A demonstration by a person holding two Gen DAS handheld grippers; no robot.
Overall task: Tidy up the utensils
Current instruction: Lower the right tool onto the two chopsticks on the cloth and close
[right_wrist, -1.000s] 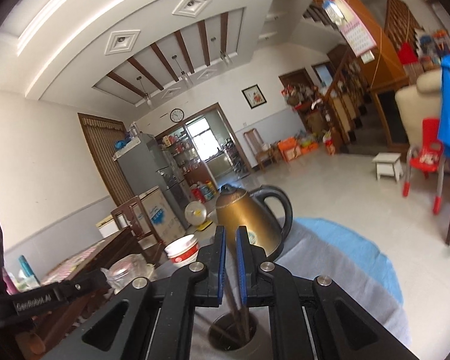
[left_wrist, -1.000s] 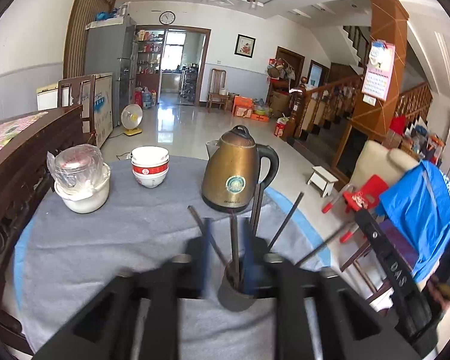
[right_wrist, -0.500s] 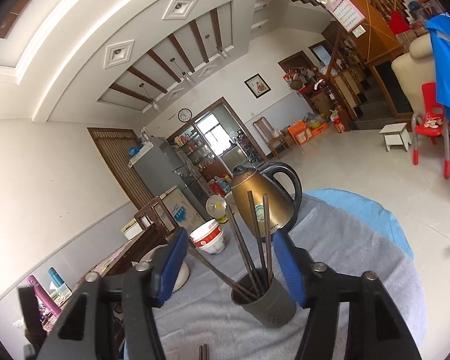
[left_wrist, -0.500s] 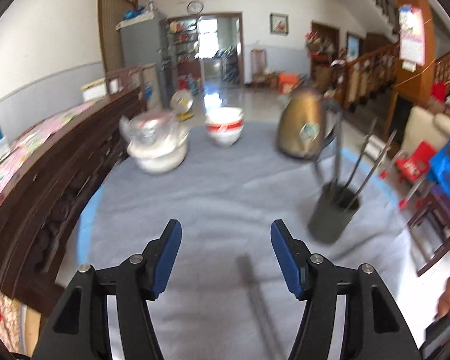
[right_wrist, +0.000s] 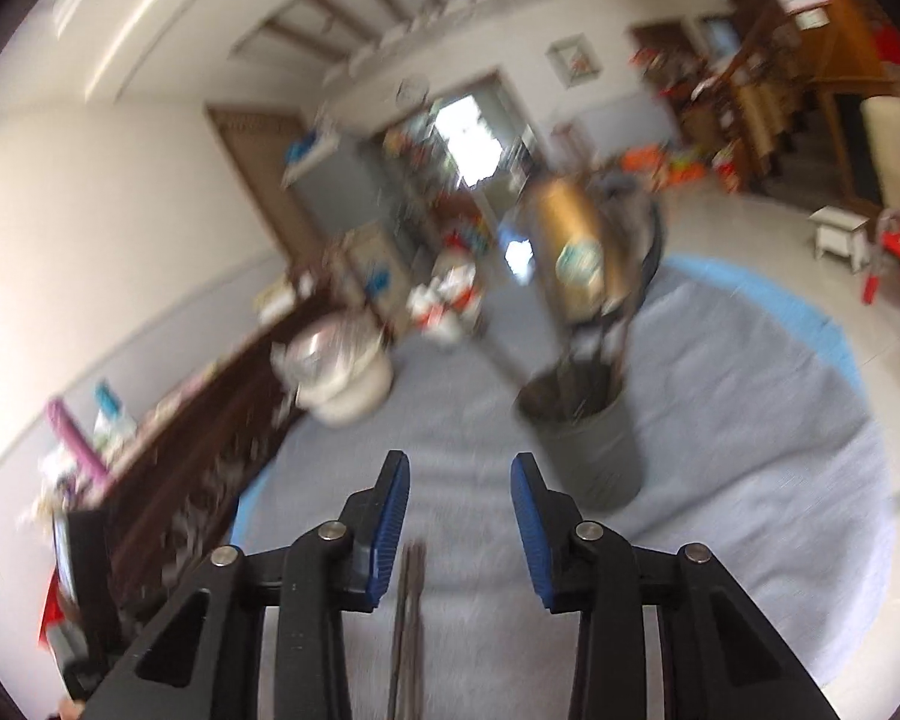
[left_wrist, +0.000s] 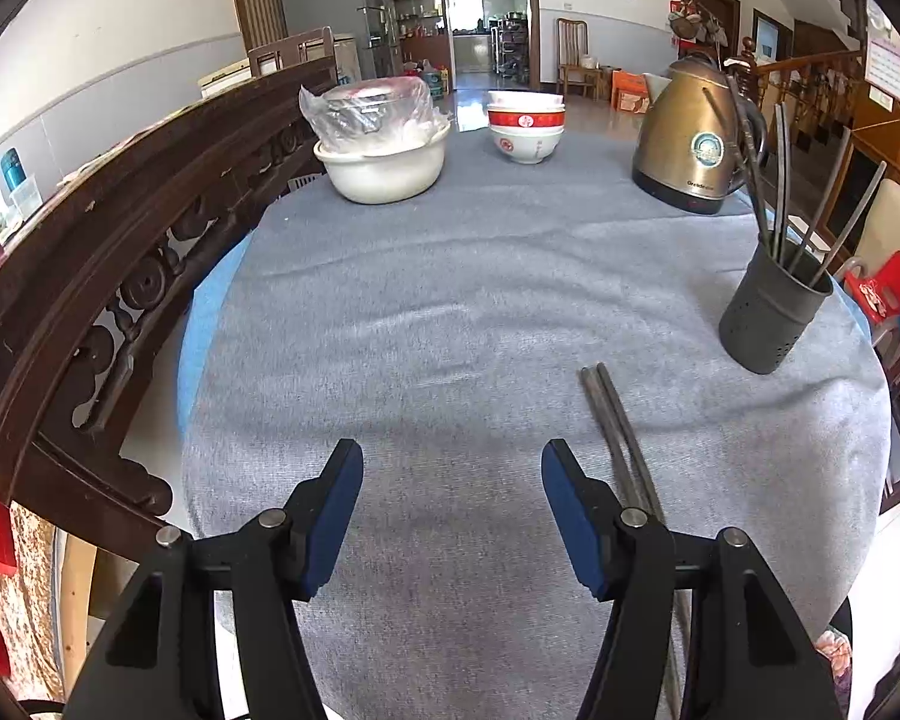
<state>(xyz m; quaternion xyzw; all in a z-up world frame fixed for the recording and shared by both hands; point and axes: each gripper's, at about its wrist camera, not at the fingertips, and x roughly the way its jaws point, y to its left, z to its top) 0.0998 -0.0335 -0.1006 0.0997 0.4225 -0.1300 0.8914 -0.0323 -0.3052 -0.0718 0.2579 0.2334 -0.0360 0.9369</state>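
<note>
A dark grey perforated utensil cup [left_wrist: 771,315] stands at the right of the grey-clothed table [left_wrist: 450,312] with several dark chopsticks [left_wrist: 780,180] leaning in it. Two more chopsticks [left_wrist: 618,432] lie flat side by side on the cloth, just right of my left gripper [left_wrist: 452,468], which is open and empty above bare cloth. In the blurred right wrist view the cup [right_wrist: 588,450] is ahead and slightly right. The lying chopsticks [right_wrist: 408,612] run below my right gripper [right_wrist: 459,471], whose jaws are closing with nothing between the pads.
At the table's far side stand a brass kettle [left_wrist: 693,138], stacked red-and-white bowls [left_wrist: 525,129] and a white pot holding a bagged lid [left_wrist: 381,144]. A carved dark wood bench back [left_wrist: 120,252] runs along the left edge. The right table edge drops to the floor.
Both grippers pulled back from the cup and tilted down toward the cloth. The left opened wide and holds steady. The right opened from shut, then narrowed.
</note>
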